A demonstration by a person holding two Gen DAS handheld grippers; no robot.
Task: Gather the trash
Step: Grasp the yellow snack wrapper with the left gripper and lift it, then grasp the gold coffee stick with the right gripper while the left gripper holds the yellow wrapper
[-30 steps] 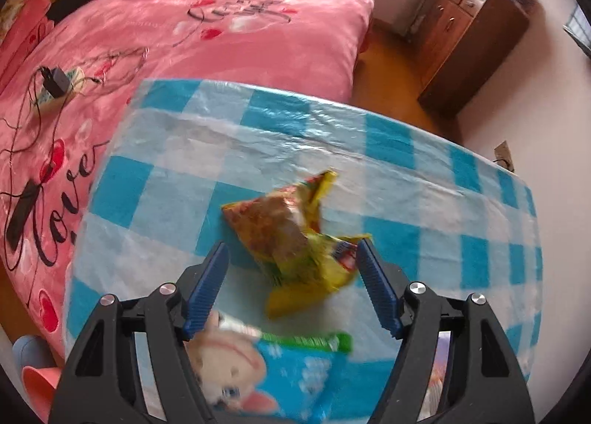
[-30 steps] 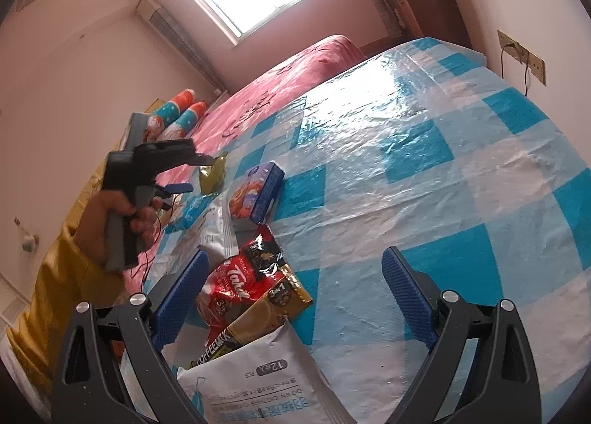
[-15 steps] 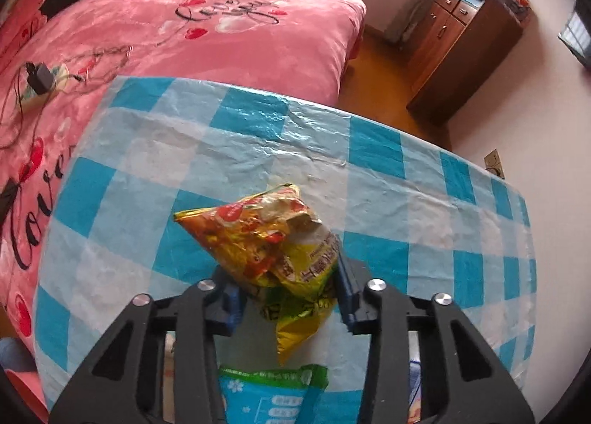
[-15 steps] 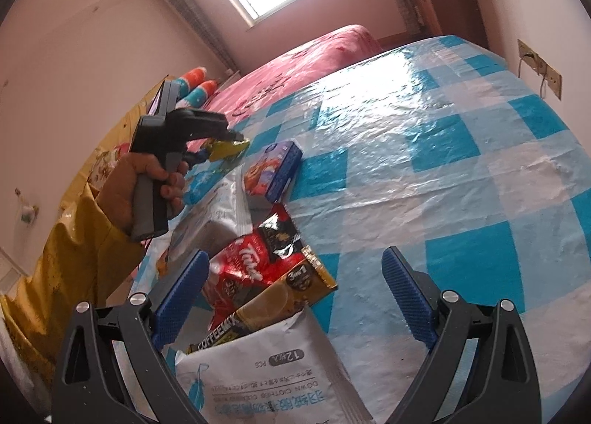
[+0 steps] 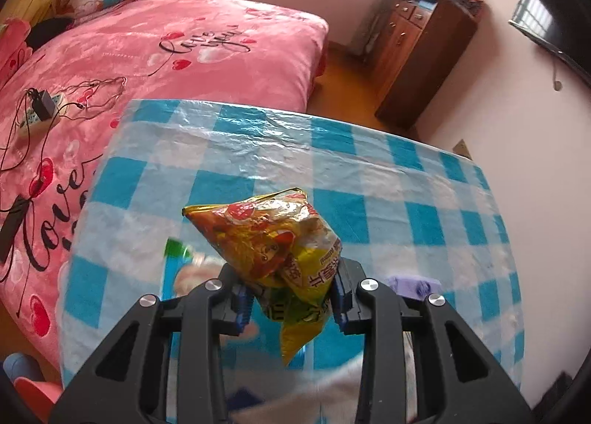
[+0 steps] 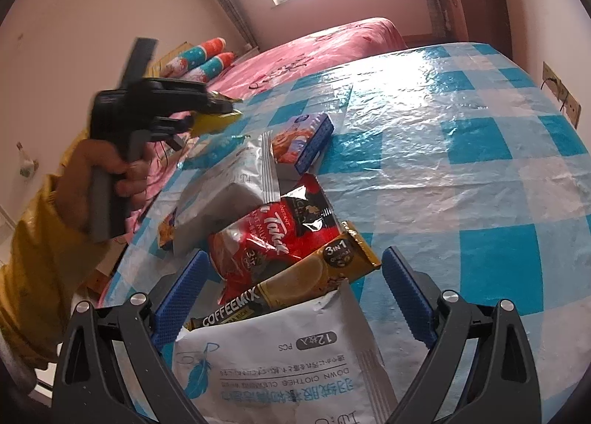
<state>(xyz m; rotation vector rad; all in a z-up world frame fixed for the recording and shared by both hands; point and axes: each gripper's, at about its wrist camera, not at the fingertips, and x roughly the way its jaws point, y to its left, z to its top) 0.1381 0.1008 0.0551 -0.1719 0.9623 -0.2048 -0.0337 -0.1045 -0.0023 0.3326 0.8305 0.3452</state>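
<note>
Yellow snack bag (image 5: 280, 254) in left claw (image 5: 290, 298)

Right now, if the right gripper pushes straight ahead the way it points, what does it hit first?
Probably the gold coffee-mix sachet and the red Torabika packet behind it; both lie between the open right gripper fingers, above the white wipes pack. Depth is uncertain.
</note>
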